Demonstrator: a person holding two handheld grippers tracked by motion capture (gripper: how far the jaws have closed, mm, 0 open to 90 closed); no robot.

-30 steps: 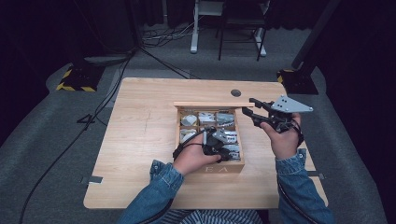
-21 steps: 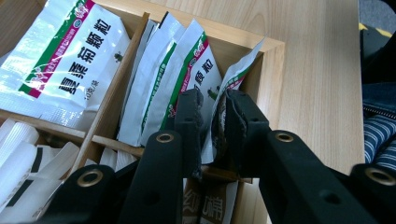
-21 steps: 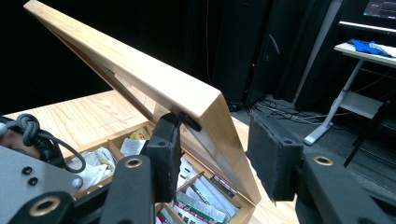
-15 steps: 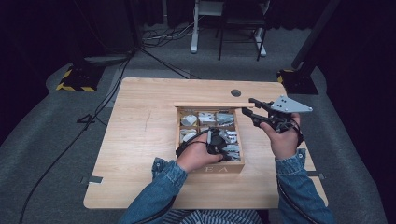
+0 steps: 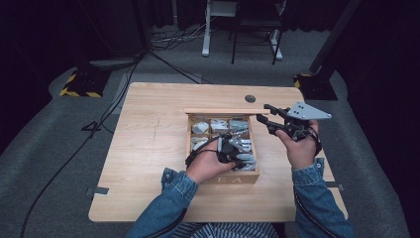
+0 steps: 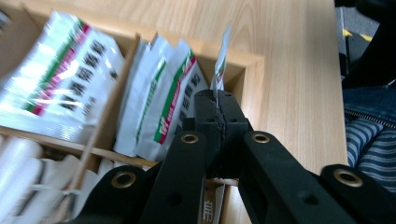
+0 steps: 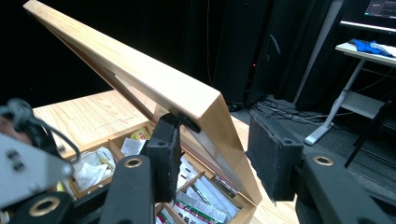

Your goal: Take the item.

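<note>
Blue denim sleeves on both forearms, cuffs turned at the wrists; striped blue-and-white cloth at the lap. Left tongs: matte black arms, ribbed inner faces, brass-ringed rivets at the joints, a black cable looping off the body. Right tongs: same black arms and brass rivets, broad pads of coarse black foam, a grey three-cornered plate with small holes on top.

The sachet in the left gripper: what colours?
The sachet is silvery white with a green-and-red stripe, clearest in the left gripper view.
</note>
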